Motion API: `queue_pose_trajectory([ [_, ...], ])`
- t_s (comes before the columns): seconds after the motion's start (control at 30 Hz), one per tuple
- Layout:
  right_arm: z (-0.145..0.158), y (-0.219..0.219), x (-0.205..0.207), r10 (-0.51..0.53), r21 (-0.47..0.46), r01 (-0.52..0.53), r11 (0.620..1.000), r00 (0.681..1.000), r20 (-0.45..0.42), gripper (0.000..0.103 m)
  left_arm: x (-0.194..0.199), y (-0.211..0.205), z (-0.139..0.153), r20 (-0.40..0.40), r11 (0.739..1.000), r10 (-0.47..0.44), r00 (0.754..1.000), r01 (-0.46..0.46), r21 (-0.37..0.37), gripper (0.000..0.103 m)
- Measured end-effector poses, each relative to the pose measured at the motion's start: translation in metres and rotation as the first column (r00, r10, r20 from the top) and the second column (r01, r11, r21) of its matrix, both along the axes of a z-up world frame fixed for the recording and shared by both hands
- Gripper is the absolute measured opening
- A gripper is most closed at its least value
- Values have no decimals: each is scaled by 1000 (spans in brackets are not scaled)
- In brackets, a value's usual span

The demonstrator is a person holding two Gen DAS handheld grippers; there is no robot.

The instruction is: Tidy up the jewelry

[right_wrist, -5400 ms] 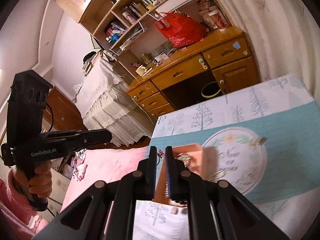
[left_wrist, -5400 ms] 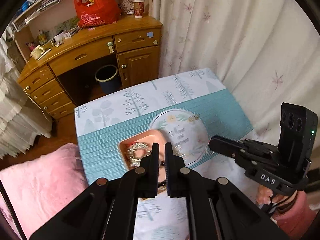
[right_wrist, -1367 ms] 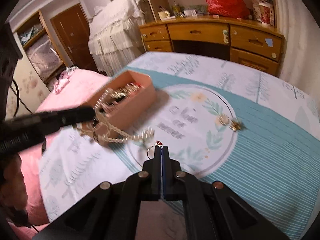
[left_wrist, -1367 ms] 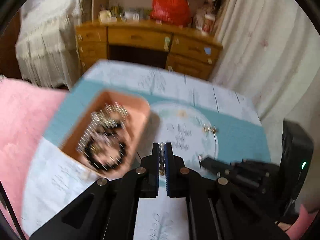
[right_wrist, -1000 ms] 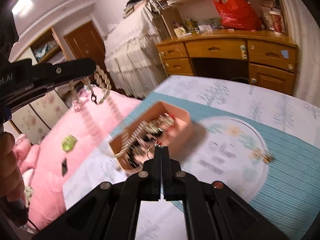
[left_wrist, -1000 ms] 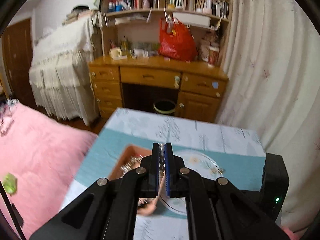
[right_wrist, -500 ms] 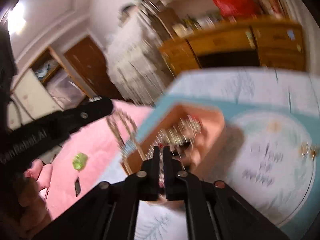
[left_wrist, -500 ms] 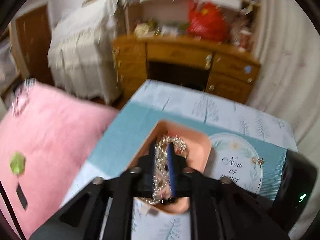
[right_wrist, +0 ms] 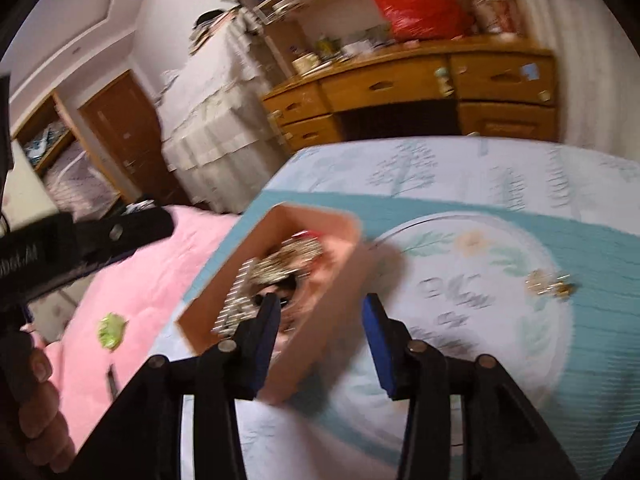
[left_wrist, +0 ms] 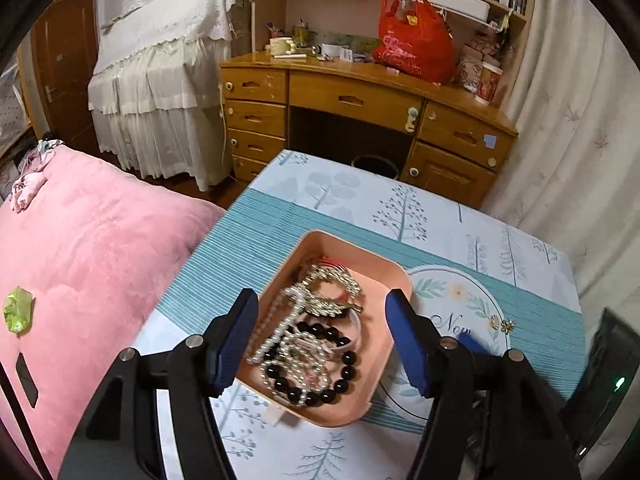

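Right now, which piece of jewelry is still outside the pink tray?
The small gold piece on the cloth's round print, right of the tray; the beads and chains all lie inside it.

The tray rests on the tablecloth, toward its left side. In the tray lie a pearl necklace, a bead bracelet nearest the camera, and metal chains at the far end. To the right of the tray, two small earrings lie on the tablecloth, well apart from it. A blanket lies left of the table. A desk stands behind the table, with a bag on it.
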State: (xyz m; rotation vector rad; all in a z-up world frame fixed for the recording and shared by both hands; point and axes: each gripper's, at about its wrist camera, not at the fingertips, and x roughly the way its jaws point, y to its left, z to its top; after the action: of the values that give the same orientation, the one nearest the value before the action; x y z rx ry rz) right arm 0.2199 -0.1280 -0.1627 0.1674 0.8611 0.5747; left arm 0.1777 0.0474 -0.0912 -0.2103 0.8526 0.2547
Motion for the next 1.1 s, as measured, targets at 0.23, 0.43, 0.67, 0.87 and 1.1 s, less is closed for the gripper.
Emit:
queue_pose_trajectory([
  [0.23,-5,-59,27,-165,-211,177,961,984,74,43,23,-37,-11,-1,982,-191,982,191,-11,66],
  [0.43,-23,-96,44,-181,-276,195,941,981,75,43,43,-79,-21,3,942,-336,942,336,-30,67],
  [0.67,-39,-103,54,-168,-242,172,955,985,36,27,61,-114,-38,-19,908,-416,909,415,-58,67],
  [0.87,-46,-99,54,-147,-257,150,955,989,33,19,72,-129,-63,-57,897,-439,896,434,-86,67],
  [1.1,-44,-115,55,-185,-260,188,947,982,36,19,86,-150,-90,-66,878,-474,878,466,-106,67],
])
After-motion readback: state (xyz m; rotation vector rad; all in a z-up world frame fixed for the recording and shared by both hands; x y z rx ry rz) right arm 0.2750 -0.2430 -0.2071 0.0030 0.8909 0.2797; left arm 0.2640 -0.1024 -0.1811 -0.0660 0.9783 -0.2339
